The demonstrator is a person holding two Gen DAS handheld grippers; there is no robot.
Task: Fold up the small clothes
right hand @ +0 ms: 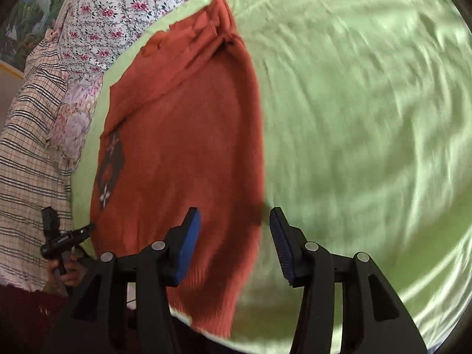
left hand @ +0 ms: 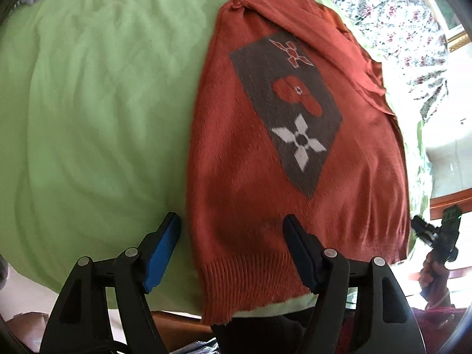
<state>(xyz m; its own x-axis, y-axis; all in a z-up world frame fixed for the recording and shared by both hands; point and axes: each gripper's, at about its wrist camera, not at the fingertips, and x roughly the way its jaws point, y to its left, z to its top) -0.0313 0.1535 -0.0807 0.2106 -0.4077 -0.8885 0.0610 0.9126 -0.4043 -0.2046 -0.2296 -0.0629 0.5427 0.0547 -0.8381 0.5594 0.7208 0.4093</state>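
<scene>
An orange knitted sweater (left hand: 236, 159) with a grey patch of flower shapes (left hand: 289, 109) lies flat on the green sheet (left hand: 88, 118), sleeves folded in, ribbed hem nearest me. My left gripper (left hand: 231, 236) is open and empty, its jaws straddling the sweater's left hem corner just above it. The same sweater shows in the right wrist view (right hand: 183, 153). My right gripper (right hand: 234, 233) is open and empty, its jaws straddling the sweater's right edge near the hem. Each gripper also appears small in the other's view, the right (left hand: 439, 233) and the left (right hand: 63, 237).
A floral cloth (right hand: 118, 8) and a checked cloth (right hand: 26, 147) lie beyond the sheet's far edge. The sheet's near edge (left hand: 177, 301) hangs over a wooden surface. Wide green sheet (right hand: 368, 118) stretches to the sweater's side.
</scene>
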